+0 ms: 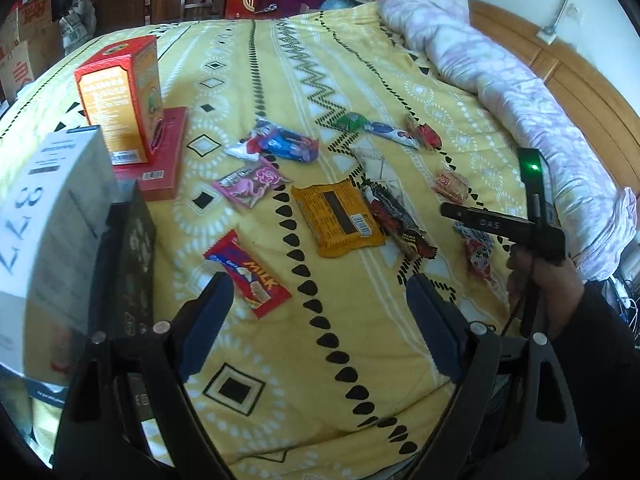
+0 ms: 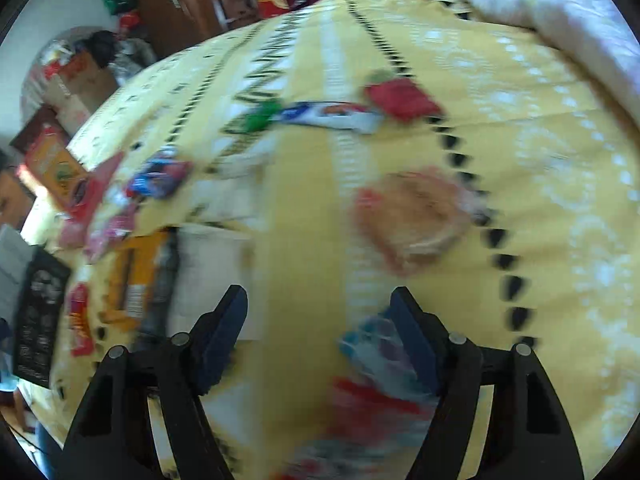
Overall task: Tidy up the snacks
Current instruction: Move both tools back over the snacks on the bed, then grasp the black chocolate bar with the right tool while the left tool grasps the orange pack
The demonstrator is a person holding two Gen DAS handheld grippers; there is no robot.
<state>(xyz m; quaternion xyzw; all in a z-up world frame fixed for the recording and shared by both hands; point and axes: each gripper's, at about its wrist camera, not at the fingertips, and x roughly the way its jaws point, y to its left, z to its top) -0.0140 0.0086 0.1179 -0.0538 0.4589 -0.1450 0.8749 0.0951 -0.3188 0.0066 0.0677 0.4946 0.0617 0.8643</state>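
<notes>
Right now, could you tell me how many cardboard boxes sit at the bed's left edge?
4: an orange-red upright box standing on a flat red box, a large white box nearer the camera, and a black patterned box beside it. Others may be hidden behind them.

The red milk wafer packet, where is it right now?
In the left wrist view, the red milk packet lies on the yellow bedspread, just past the left finger, left of the orange packet.

Home bedroom: bed under yellow patterned cover point(image 1: 360, 60), rolled lilac quilt point(image 1: 500, 80), wooden headboard point(image 1: 560, 64), cardboard boxes point(image 1: 28, 40) and clothes heaped behind
</notes>
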